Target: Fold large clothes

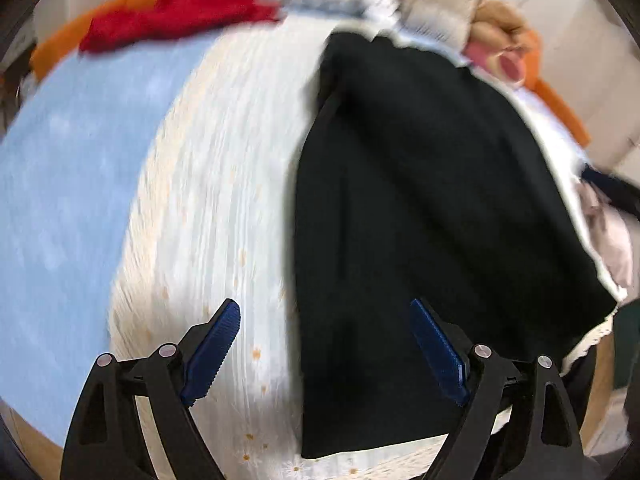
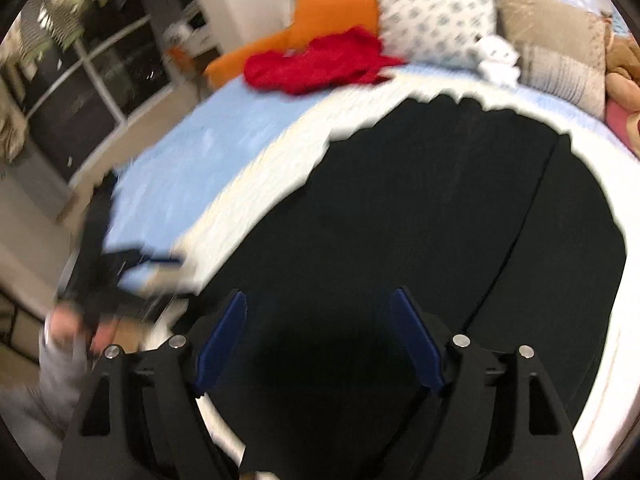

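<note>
A large black garment (image 1: 420, 200) lies spread flat on a cream, ribbed bedspread (image 1: 224, 184) that covers a bed with a light blue sheet (image 1: 68, 168). My left gripper (image 1: 324, 308) hangs open just above the garment's left edge near the bed's front, with nothing between its blue pads (image 1: 216, 344). My right gripper (image 2: 319, 296) is open too, over the black garment (image 2: 420, 208), and holds nothing. In the right wrist view the left gripper (image 2: 160, 262) shows blurred at the left, at the bedspread's edge, with a person's hand (image 2: 68, 328) behind it.
At the head of the bed lie a red garment (image 2: 320, 64), an orange cushion (image 2: 332, 4), a patterned pillow (image 2: 436, 12), a beige pillow (image 2: 556, 48) and a brown plush toy (image 2: 624, 64). Dark glass doors (image 2: 92, 76) stand at the left. Pinkish cloth (image 1: 612, 240) lies beside the bed.
</note>
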{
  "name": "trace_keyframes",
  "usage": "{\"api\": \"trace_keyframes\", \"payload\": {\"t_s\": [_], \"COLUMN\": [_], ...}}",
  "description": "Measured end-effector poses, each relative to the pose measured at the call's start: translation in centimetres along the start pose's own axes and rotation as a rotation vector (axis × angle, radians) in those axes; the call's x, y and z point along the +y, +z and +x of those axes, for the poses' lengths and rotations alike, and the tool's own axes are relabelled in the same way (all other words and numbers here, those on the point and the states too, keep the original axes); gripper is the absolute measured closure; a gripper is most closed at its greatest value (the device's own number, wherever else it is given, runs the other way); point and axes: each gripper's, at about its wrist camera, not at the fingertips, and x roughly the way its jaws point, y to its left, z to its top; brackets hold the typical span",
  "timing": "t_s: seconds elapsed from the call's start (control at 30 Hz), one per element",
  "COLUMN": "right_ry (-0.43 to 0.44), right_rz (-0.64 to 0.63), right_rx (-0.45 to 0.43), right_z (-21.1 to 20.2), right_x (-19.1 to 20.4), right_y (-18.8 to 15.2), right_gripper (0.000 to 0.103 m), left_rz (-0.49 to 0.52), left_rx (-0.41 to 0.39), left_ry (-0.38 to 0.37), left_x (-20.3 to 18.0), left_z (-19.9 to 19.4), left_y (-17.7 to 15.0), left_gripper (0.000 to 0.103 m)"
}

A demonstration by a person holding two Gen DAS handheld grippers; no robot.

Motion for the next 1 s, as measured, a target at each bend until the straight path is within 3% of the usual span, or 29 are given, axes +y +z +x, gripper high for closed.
{"api": "trace_keyframes", "payload": {"t_s": [0.07, 0.17, 0.2, 0.3, 0.37, 0.43, 0.5, 0.67, 0.77, 0.83, 1.0], "right_ry": [-0.012, -0.013, -0.045, -0.06, -0.014, 0.019, 0.073, 0.209, 0.212, 0.26, 0.123], "right_rz": [-0.049, -0.082, -0.091, -0.097, -0.06, -0.046, -0.037, -0.006, 0.0, 0.034, 0.018], "right_rx": [0.06, 0.134, 0.165, 0.203, 0.204, 0.172, 0.142, 0.084, 0.07, 0.098, 0.083], "right_z": [1.6, 4.8, 6.2, 8.4, 8.1, 6.9, 5.6, 3.9, 4.6, 6.4, 8.6], "right_x": [2.1, 4.1, 4.4, 3.9, 3.7, 4.0, 4.6, 5.9, 7.1, 7.3, 7.4], "right_y": [-2.2, -4.5, -5.2, -5.8, -5.5, -4.8, -4.1, -2.1, -1.9, -2.0, -2.1], "right_gripper": [0.03, 0.04, 0.056, 0.082, 0.095, 0.097, 0.097, 0.099, 0.099, 0.099, 0.094], "left_rz": [-0.021, -0.016, -0.001, 0.008, -0.005, -0.047, -0.099, -0.111, -0.107, -0.115, -0.104], "left_rx": [0.047, 0.051, 0.044, 0.034, 0.025, 0.022, 0.014, -0.015, -0.017, -0.006, 0.043], "left_ry": [-0.041, -0.058, -0.039, -0.001, -0.022, -0.064, -0.169, -0.236, -0.241, -0.245, -0.225], "left_x": [0.2, -0.8, -1.3, -1.8, -1.4, -0.2, 1.7, 3.7, 4.2, 4.8, 4.6], "left_z": [2.0, 2.8, 2.9, 3.2, 2.7, 2.1, 1.5, -0.3, -0.3, -0.4, 0.3], "left_y": [-0.7, -1.7, -2.0, -2.4, -2.3, -2.3, -2.9, -3.7, -4.3, -5.6, -7.5], "left_gripper": [0.018, 0.019, 0.02, 0.036, 0.057, 0.078, 0.087, 0.089, 0.091, 0.091, 0.089]}}
